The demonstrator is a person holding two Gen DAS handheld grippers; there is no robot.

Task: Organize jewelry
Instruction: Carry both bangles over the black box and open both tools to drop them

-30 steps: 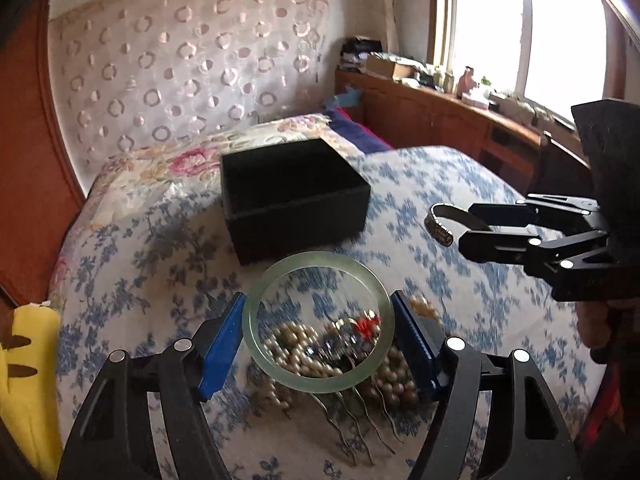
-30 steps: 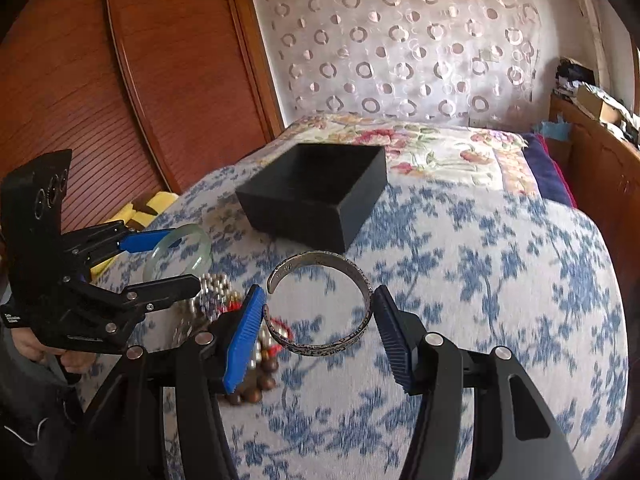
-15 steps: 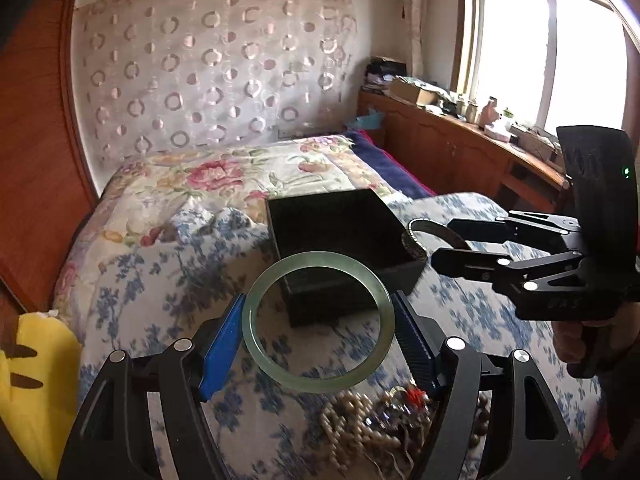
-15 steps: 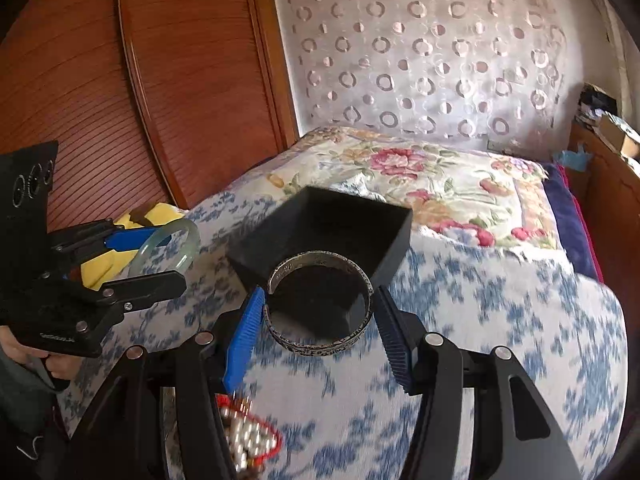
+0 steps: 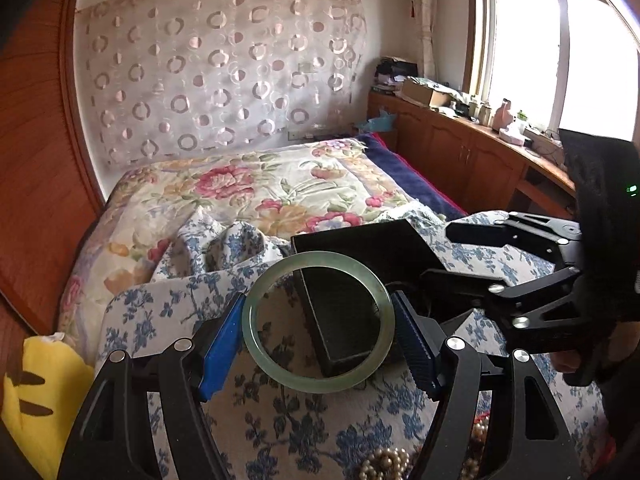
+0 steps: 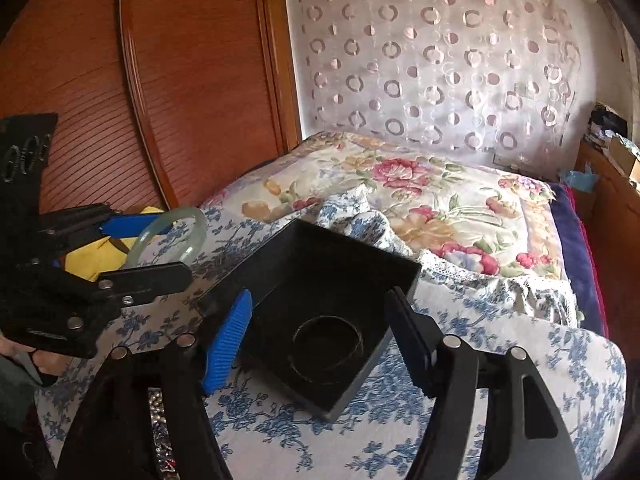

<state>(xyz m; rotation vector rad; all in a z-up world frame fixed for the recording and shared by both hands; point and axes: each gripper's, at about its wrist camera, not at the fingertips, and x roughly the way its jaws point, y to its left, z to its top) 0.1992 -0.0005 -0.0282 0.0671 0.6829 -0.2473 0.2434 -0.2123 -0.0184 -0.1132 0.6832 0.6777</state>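
Note:
My left gripper is shut on a pale green jade bangle, held flat just above the near left corner of an open black box on the bed. My right gripper is open and empty right over the box. A silver cuff bracelet lies on the box floor between its fingers. The left gripper with the bangle shows at the left of the right wrist view. The right gripper reaches over the box from the right in the left wrist view.
The box sits on a blue-flowered cloth over a floral quilt. Pearl and bead strands lie near me. A yellow cushion is at left, a wooden headboard beyond it. A cluttered wooden counter runs under the window.
Both grippers moved forward to the box. My right gripper opened and let go of the silver cuff, which now lies in the box. The left still holds the bangle.

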